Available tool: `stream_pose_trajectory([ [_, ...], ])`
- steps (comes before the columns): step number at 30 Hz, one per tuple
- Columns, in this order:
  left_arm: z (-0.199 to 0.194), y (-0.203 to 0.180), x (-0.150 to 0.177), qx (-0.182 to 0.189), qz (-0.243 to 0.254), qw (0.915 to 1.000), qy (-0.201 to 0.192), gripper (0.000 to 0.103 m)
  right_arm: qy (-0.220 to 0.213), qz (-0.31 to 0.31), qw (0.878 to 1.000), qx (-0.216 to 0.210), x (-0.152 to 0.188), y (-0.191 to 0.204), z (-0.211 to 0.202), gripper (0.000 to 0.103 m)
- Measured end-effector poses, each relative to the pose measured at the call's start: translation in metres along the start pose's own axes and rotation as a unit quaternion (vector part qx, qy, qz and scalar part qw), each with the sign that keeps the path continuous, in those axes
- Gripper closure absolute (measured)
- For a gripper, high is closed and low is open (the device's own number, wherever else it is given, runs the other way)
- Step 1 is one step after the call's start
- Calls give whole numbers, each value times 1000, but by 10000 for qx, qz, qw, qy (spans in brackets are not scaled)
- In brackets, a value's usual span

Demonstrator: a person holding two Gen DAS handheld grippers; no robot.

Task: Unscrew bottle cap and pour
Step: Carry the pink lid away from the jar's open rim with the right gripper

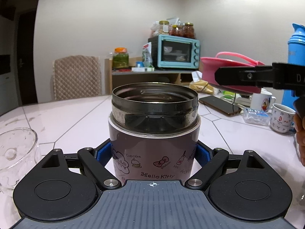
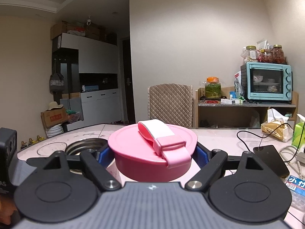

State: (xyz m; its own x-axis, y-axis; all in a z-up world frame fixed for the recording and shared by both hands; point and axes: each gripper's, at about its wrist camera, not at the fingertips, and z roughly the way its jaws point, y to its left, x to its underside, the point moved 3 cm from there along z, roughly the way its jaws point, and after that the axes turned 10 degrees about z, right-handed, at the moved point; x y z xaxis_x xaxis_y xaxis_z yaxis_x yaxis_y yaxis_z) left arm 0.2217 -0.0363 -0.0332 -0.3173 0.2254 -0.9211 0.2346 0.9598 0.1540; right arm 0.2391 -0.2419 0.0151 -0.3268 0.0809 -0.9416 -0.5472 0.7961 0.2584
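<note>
the left gripper (image 1: 153, 156) is clamped on the body of a purple flask (image 1: 152, 152) that stands upright on the pale table (image 1: 76, 118), its blue pads (image 1: 103, 153) pressed against both sides and its steel mouth open with no lid on it. the right gripper (image 2: 153, 155) holds the pink lid (image 2: 152, 152) by its rim, lifted clear of the flask, strap on top; from the left camera the lid (image 1: 228, 66) hangs up and to the right of the open mouth. a clear glass (image 1: 17, 148) stands just to the left of the flask, and a phone (image 1: 221, 105) and two mugs (image 1: 282, 120) lie further off to the right.
</note>
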Motion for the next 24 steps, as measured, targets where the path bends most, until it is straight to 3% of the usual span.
stream_pose_trajectory([
  [24,-1,-10,-2,-232,-91,9997,37,13,223,70,9985,494,17,-12,-1,18],
])
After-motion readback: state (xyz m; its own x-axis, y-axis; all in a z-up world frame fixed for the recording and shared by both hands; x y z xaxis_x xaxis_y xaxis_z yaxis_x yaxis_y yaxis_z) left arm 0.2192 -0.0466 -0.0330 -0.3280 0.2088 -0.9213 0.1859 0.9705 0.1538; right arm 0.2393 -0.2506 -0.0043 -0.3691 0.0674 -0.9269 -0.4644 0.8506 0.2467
